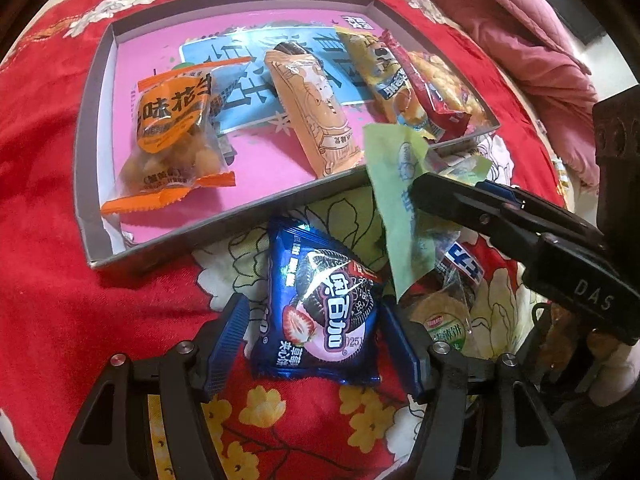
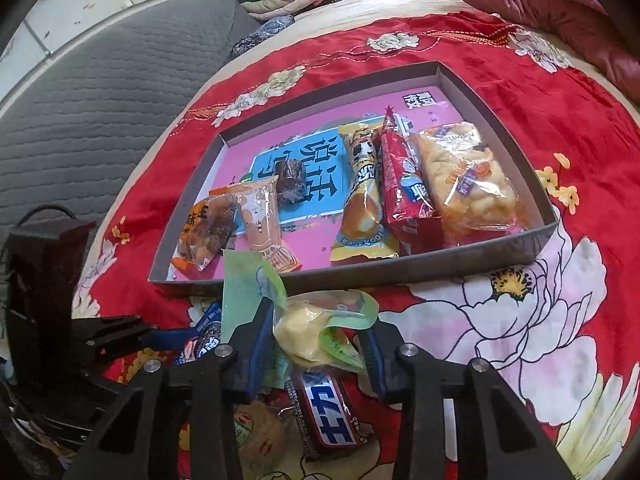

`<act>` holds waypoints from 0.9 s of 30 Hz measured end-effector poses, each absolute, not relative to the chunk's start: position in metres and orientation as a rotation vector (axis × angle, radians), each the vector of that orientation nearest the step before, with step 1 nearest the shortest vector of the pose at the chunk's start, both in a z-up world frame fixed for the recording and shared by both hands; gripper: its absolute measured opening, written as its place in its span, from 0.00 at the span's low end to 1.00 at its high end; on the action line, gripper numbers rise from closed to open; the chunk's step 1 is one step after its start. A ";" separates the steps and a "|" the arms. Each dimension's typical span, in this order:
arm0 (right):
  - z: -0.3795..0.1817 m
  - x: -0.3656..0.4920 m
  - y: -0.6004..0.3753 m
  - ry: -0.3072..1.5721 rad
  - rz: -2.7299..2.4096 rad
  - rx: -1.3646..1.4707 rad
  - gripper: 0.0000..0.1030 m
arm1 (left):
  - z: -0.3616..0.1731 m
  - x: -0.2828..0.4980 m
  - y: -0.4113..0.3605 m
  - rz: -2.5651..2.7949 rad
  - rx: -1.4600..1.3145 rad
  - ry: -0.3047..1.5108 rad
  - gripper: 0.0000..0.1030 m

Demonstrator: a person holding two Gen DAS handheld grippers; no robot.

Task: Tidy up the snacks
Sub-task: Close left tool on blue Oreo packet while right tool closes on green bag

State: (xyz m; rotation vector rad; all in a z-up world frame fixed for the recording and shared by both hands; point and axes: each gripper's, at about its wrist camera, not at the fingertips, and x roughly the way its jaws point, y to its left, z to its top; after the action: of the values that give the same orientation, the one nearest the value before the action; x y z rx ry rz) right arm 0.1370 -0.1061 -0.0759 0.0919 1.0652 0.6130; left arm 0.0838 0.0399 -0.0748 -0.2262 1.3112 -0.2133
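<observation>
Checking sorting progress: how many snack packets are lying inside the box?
6, left to right: orange peanut packet, tan bar, dark wrapped piece, yellow packet, red packet, clear cracker packet. Smaller ones could hide beneath.

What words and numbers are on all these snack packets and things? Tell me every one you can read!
"DAS": on the right gripper arm.
"奥百加" and "0251": on the blue cookie packet.
"味花生": on the orange peanut packet.
"士力": on the red chocolate bar.
"100%": on the yellow packet.
"说话": on the box floor.
Print on the green packet and the other wrappers is too small or blurred to read.
</observation>
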 end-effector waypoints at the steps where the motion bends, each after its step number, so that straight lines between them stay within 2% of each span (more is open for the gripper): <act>1: -0.076 0.137 -0.107 1.065 0.612 0.103 0.39 | -0.075 0.084 0.038 -0.215 -0.213 1.311 0.67; 10: -0.075 0.139 -0.112 1.068 0.612 0.146 0.38 | -0.081 0.090 0.017 -0.162 -0.115 1.281 0.68; 14: -0.073 0.138 -0.113 1.062 0.611 0.149 0.38 | -0.077 0.094 0.017 -0.152 -0.108 1.271 0.53; 27: -0.063 0.133 -0.117 1.040 0.620 0.149 0.36 | -0.048 0.088 0.030 -0.202 -0.201 1.212 0.52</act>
State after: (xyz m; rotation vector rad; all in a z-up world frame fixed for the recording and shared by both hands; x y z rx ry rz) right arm 0.1335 -0.1167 -0.0635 0.1489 1.0398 0.6198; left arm 0.0878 0.0298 -0.0484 -0.2010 1.2116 -0.2015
